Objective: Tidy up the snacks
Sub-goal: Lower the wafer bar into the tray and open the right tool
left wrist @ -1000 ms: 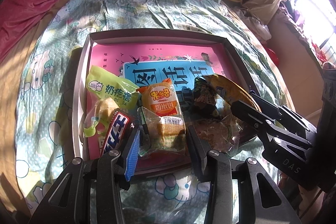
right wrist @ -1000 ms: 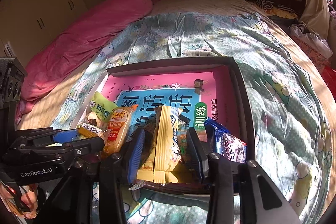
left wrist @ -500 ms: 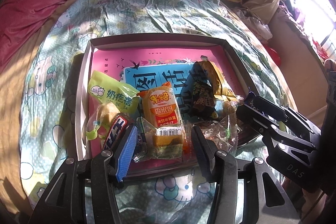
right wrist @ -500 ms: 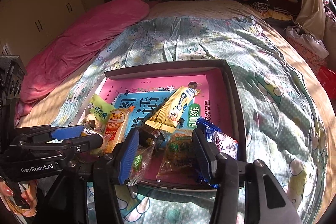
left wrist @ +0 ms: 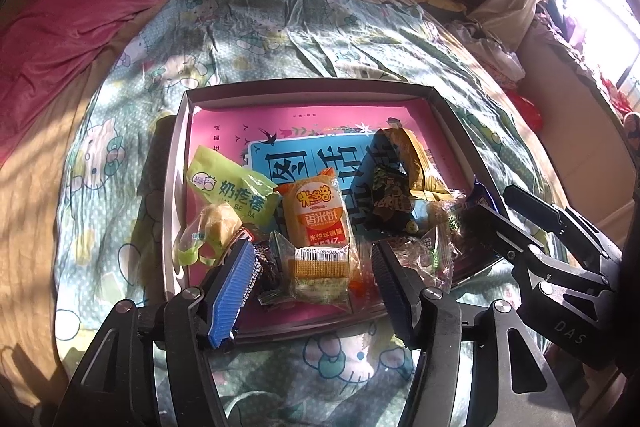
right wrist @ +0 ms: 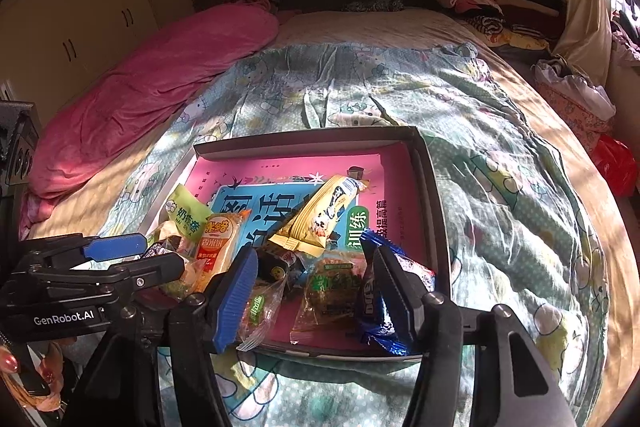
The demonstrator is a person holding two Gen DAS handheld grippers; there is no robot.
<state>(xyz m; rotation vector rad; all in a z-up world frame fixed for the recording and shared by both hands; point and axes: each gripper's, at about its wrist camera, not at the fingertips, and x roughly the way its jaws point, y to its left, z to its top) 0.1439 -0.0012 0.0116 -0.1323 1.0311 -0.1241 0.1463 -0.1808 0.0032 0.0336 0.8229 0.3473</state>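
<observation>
Bed: bears the tray.
Tray: all snacks lie in its near half.
Yellow pack: a second ago upright between the right gripper's jaws, now dropped flat.
Left gripper: opening too, apparently pinching nothing.
Meaning: both free for sorting.

Left gripper and right gripper jaws opening, empty.

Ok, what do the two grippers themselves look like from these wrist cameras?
Both are matte black metal frames with visible silver bolts. The left gripper and right gripper each carry one ribbed blue pad and one dark pad. The left's body reads "GenRobot.AI" in white; the right's shows "DAS". No cables visible. A hand with red-painted nails shows at the corner.
</observation>
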